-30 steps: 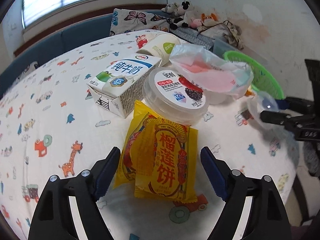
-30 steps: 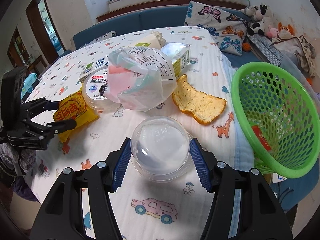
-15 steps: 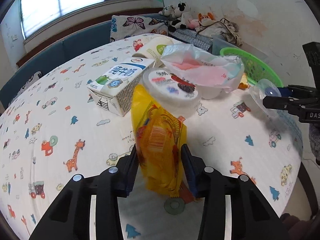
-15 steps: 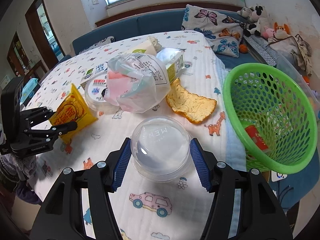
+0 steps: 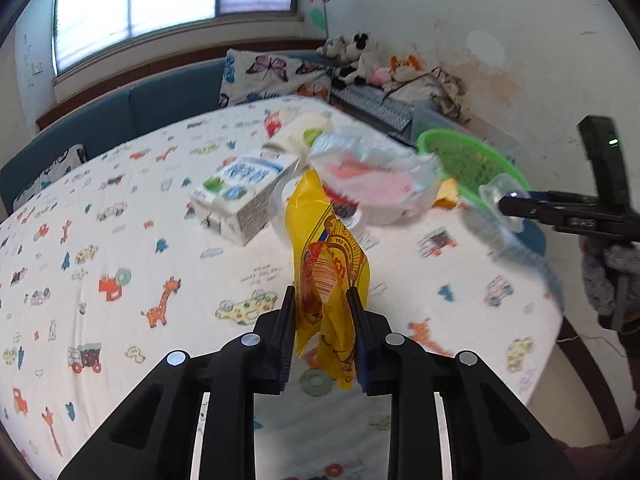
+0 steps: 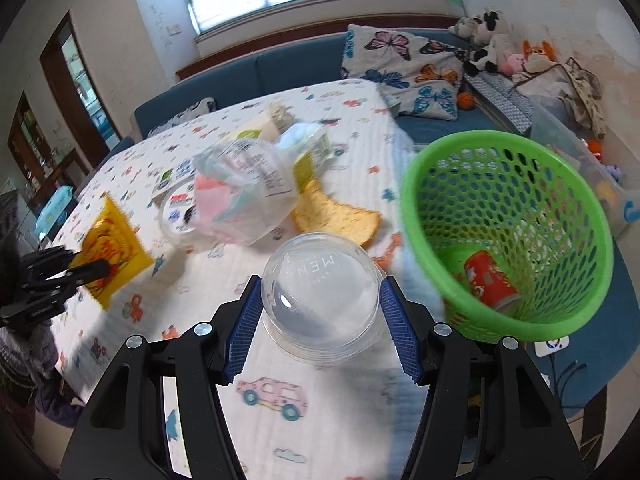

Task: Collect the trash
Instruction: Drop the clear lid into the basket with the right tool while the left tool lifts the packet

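My left gripper (image 5: 322,300) is shut on a yellow snack wrapper (image 5: 326,256), which stands on edge between the pads, lifted off the table. From the right wrist view the same wrapper (image 6: 110,248) hangs at the far left. My right gripper (image 6: 320,296) is shut on a clear plastic dome lid (image 6: 320,296), held above the tablecloth beside the green basket (image 6: 560,320). A red can (image 6: 490,280) lies inside the basket. The dome lid (image 5: 496,196) and basket (image 5: 468,156) also show at the right of the left wrist view.
On the cartoon-print tablecloth (image 5: 100,240) lie a milk carton (image 5: 240,188), a round yogurt tub (image 6: 178,216), a clear bag with pink contents (image 6: 244,200) and a piece of peel (image 6: 340,216). A blue sofa with a butterfly pillow (image 6: 404,68) stands behind.
The left jaws closed on the yellow wrapper, folding it upright, and lifted it off the table. The right gripper carried the dome lid up and closer to the green basket.
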Demonstrator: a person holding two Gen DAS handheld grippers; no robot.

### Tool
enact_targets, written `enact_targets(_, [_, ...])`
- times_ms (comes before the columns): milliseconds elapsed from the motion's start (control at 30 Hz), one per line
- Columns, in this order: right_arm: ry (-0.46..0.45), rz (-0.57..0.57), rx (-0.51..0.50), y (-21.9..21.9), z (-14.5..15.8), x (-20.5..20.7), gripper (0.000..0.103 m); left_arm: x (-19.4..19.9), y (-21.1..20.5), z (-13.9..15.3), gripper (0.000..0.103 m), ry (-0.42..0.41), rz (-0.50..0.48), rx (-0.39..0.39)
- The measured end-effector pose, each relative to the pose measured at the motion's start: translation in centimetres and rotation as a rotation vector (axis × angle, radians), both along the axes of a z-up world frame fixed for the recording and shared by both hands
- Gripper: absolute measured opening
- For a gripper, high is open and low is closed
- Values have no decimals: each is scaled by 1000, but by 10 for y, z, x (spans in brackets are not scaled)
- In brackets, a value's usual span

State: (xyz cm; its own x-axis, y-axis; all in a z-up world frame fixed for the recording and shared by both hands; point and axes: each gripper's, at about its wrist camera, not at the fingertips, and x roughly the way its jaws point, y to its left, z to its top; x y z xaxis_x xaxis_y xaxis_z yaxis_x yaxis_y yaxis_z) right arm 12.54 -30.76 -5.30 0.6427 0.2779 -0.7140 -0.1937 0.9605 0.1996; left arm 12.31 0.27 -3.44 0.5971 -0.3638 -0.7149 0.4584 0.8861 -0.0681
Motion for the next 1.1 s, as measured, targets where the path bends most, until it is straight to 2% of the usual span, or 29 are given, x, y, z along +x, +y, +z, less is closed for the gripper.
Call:
enact_targets(267, [-9,-125,-7,-56,5,13,60,-3,-30,39,24,-47,-85,-64])
enact_targets(500, [20,-237,1,-111,-5,38,60,20,-80,59,24,-68,-150,-74])
enact_targets(800, [68,-295,14,-145,-24,60,61,62,-143,64,24,-44,-200,-73])
enact_targets(933, [77,-302,32,-152,-31,63,68,76,-167,62,24,-32,-221,-66])
enact_targets(1100, [73,-310,48,-161,-31,59,68,89,-199,56,24,-10,-249,-51])
